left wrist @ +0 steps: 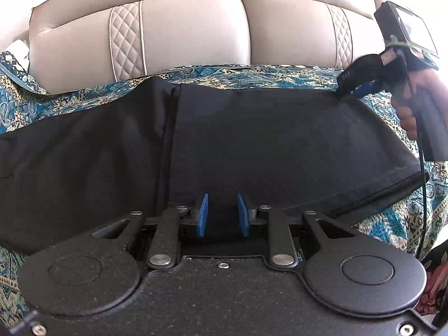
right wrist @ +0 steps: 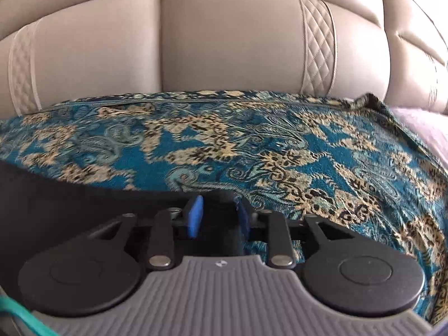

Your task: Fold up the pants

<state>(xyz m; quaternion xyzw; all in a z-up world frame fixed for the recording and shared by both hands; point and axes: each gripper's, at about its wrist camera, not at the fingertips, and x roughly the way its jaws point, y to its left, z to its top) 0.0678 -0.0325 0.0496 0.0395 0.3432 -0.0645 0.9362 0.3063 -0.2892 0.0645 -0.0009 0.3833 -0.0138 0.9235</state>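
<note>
Pants (left wrist: 252,140) of black cloth are seen spread flat across a blue and tan patterned cover (left wrist: 266,74) that is laid over the seat of a beige sofa (left wrist: 196,33). In the left wrist view the garment is stretched from the far left edge to a hemmed end at the right, and a vertical seam or fold line is visible left of centre. The left tool (left wrist: 222,214) is set at the near edge of the pants, close to that line; its blue pads (left wrist: 203,214) are held at a narrow gap, and a ridge of black cloth is seen between them, though whether the pads press on it cannot be told. The right tool (left wrist: 354,88) is seen in the same view at the far right corner of the pants, carried by a hand (left wrist: 417,106), with its tip just at the upper edge of the cloth. In the right wrist view the right tool (right wrist: 218,215) is shown with its pads parted moderately, a dark edge of the pants (right wrist: 70,196) lying under and between them without being clamped; the pants fill only the lower left of that view, while the patterned cover (right wrist: 280,145) is spread ahead and to the right, and the sofa's back cushions (right wrist: 224,42) are seen behind.
</note>
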